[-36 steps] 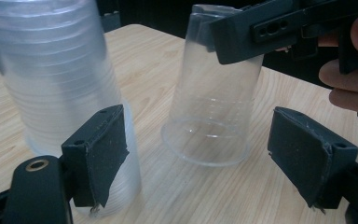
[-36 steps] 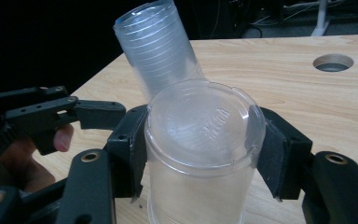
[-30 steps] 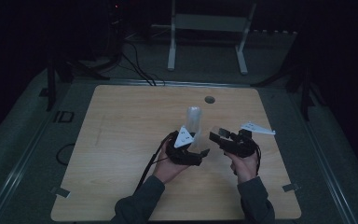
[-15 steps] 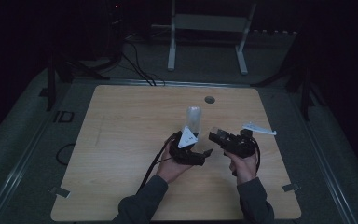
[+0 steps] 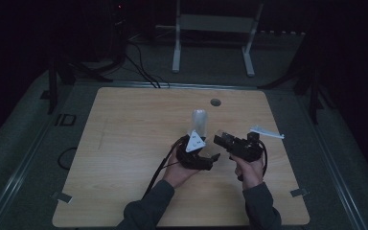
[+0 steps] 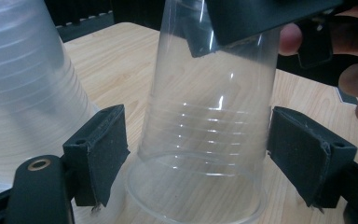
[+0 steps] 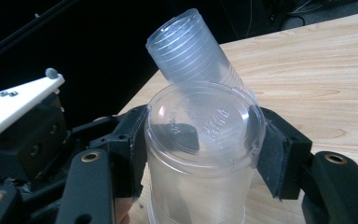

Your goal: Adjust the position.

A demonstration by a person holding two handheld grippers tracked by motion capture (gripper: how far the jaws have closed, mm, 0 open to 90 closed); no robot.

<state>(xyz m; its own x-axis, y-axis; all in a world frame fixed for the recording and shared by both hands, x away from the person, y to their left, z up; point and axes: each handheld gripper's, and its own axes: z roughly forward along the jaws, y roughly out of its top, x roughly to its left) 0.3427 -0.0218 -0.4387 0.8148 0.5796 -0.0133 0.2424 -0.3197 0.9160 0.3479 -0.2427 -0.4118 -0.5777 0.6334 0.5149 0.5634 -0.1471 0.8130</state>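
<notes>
My right gripper (image 7: pixel 200 149) is shut on the base end of a clear plastic cup (image 7: pixel 205 126), held upside down over the table. The same cup (image 6: pixel 205 140) stands between the pads of my left gripper (image 6: pixel 191 144). Those jaws have just been closing, but a thin gap still shows on each side, so the left gripper is open. A tall stack of clear cups (image 5: pixel 199 120) stands upside down just behind, leaning in the right gripper view (image 7: pixel 191 51). In the high view the left gripper (image 5: pixel 210 158) and right gripper (image 5: pixel 219 139) meet near the table's middle right.
The wooden table (image 5: pixel 124 143) has a round cable hole (image 5: pixel 215 102) near its far edge. A small white object (image 5: pixel 267 132) lies at the right, beyond my right hand. A cable trails from the left gripper toward the front edge. A metal stand (image 5: pixel 213 28) rises past the table.
The left gripper has edged slightly right, toward the right gripper. The right hand and the cup stack have kept still.
</notes>
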